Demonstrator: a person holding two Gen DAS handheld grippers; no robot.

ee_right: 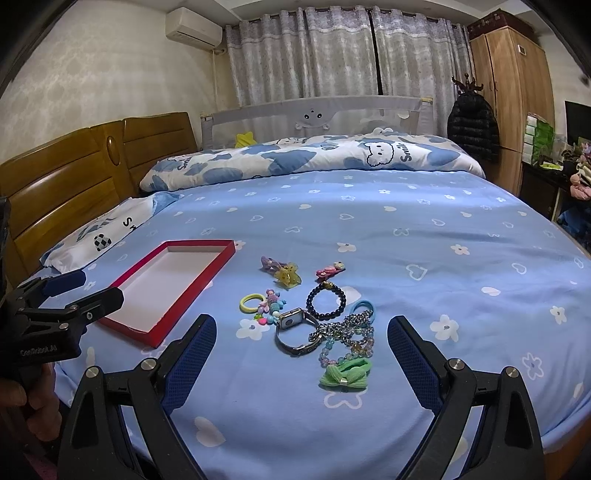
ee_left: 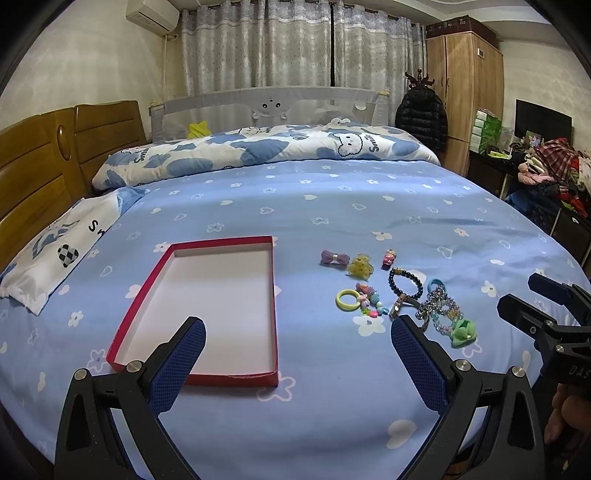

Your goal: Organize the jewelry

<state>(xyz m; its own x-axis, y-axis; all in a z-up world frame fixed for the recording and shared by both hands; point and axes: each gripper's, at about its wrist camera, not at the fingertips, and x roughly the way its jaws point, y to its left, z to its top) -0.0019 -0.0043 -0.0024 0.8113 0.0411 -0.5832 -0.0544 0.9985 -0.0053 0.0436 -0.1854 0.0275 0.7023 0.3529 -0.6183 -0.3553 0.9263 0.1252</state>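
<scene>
Jewelry (ee_right: 325,317) lay heaped on bed (ee_right: 424,258), red box (ee_left: 207,310) beside it, left tongs (ee_left: 297,328) and right tongs (ee_right: 301,326) spread wide, holding nothing.

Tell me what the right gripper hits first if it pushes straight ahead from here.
Probably the green bow hair tie, lying nearest between the open right gripper fingers, with the watch just left. Depth is unclear, so it may pass above them.

bed (ee_left: 332,206) blue flower-print sheet, fills near and middle | headboard (ee_left: 44,158) wooden, left | quilt (ee_left: 266,147) blue-white cartoon, far side | curtains (ee_left: 295,44) grey, drawn, far wall | air conditioner (ee_left: 151,14) upper left | wardrobe (ee_left: 465,92) wooden, far right | dark jacket (ee_left: 421,118) beside it, possibly on a stand
</scene>
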